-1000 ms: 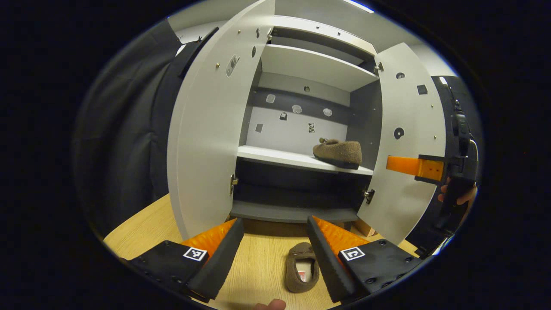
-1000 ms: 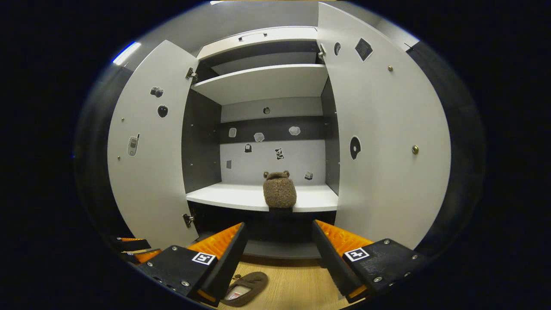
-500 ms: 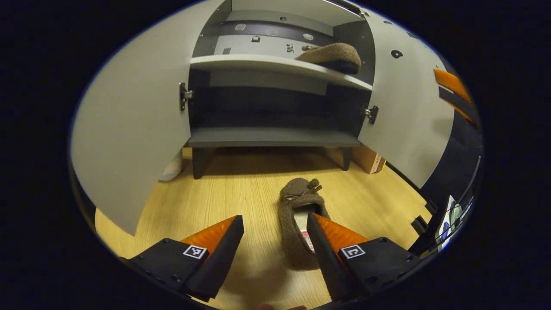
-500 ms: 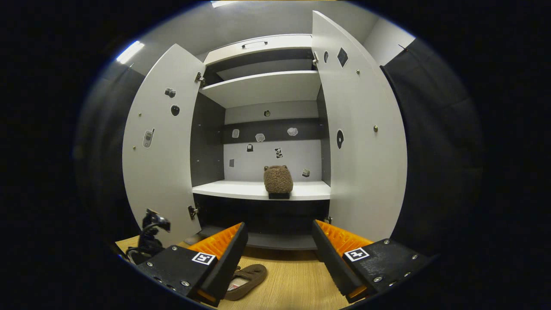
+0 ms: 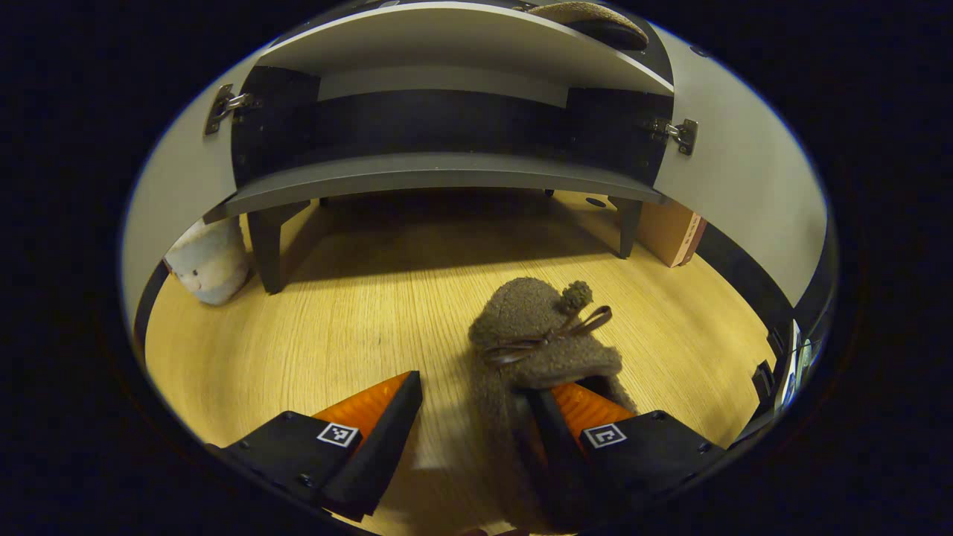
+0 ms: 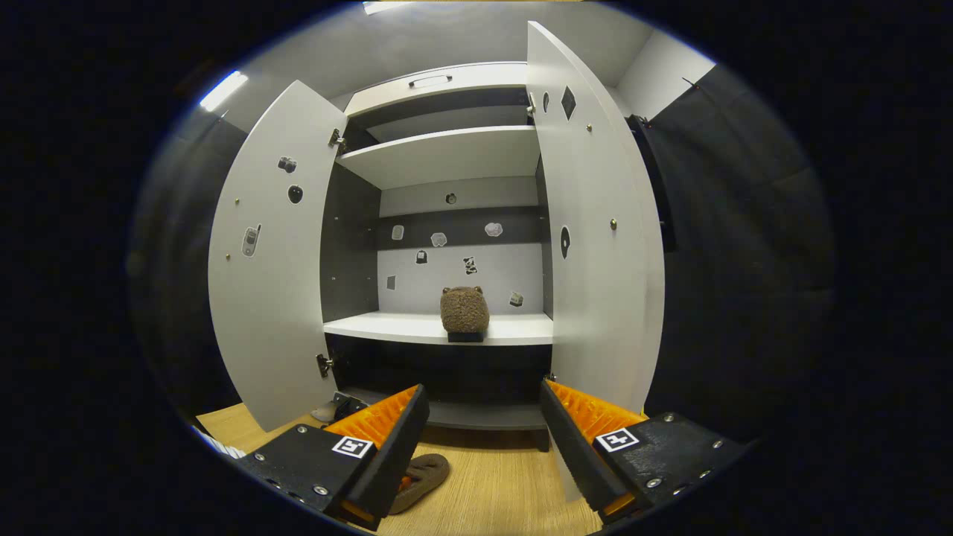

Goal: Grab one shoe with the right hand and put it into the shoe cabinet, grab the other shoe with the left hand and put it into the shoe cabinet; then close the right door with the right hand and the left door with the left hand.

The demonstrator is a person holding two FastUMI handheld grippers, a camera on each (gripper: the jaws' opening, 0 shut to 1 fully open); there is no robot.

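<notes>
Both hand-held grippers gape, the left (image 5: 470, 406) astride a brown slipper (image 5: 532, 339), the right (image 6: 484, 420) empty; no legible writing.

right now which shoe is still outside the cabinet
The shoe on the floor, at the left hand-held gripper; the other shoe sits on the white shelf.

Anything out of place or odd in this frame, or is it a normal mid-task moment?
Nothing stands out. One slipper sits upright on the white shelf; the other slipper lies on the wood floor with the open left gripper straddling its side wall. Both cabinet doors are open.
</notes>
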